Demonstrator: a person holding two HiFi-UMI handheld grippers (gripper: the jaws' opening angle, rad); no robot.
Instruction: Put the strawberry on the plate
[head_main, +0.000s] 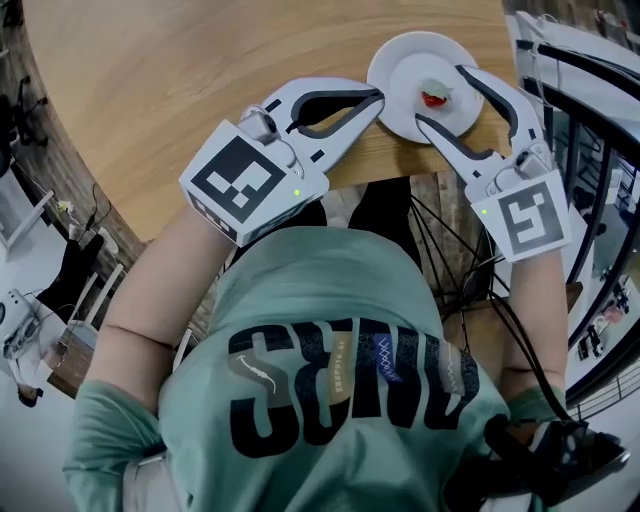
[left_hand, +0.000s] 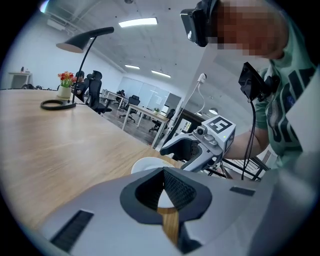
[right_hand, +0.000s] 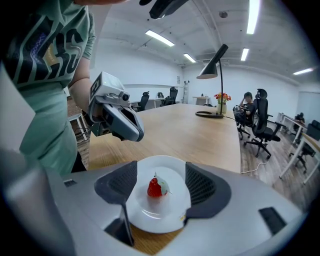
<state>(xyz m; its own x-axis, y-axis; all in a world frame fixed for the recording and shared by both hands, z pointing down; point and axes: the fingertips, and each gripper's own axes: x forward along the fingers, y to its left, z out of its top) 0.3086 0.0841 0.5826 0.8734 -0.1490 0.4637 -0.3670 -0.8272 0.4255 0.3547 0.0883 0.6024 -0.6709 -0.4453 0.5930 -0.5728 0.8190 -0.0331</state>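
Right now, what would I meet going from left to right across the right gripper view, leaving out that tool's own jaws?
shirt → left tool → strawberry → lamp → chair

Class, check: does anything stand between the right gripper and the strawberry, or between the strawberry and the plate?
Nothing visible does. The strawberry already lies on the plate, untouched, in the gap of the open right gripper.
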